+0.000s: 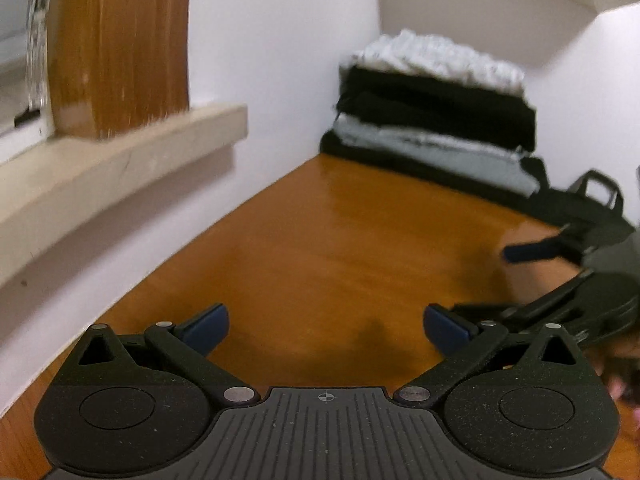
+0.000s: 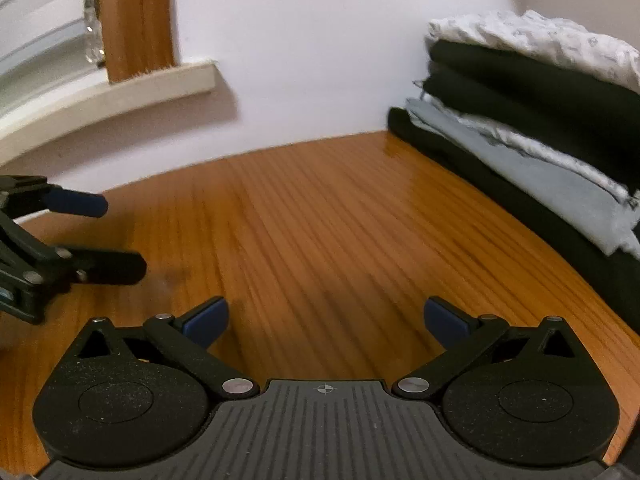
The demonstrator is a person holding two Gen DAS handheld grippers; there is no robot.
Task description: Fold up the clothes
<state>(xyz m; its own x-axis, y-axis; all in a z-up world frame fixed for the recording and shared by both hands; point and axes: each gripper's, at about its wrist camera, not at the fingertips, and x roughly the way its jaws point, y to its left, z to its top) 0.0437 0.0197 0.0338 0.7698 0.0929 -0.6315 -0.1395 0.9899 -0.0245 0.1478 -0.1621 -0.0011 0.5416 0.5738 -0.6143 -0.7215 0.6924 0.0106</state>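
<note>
Table [image 2: 320, 216]: glossy orange-brown wood with a lengthwise grain, set into a corner of white walls; most of its top is bare.
Wall [image 2: 304, 52]: white, running along the table's far edge and turning at the far right corner.
Window sill [image 1: 120, 152]: pale ledge jutting from the wall above the table's left edge, with a wooden frame post [image 1: 120, 40] standing on it.
Stack of folded clothes [image 2: 532, 112]: sits in the table's far right corner against the wall; from the bottom a black layer, a light grey one, two black ones, and a white patterned piece on top. Nothing lies between it and the grippers.
Right gripper [image 2: 326, 318]: over the table's near middle, blue-padded fingers [image 2: 208, 318] spread wide with only bare wood between them.
Left gripper [image 1: 326, 322]: by the table's left edge near the sill, fingers wide apart and holding nothing; in the right wrist view it shows at the left [image 2: 100, 236], well apart from the stack.
Hand: a blurred part of a hand [image 1: 620, 376] at the right edge of the left wrist view, behind the right gripper's body.
</note>
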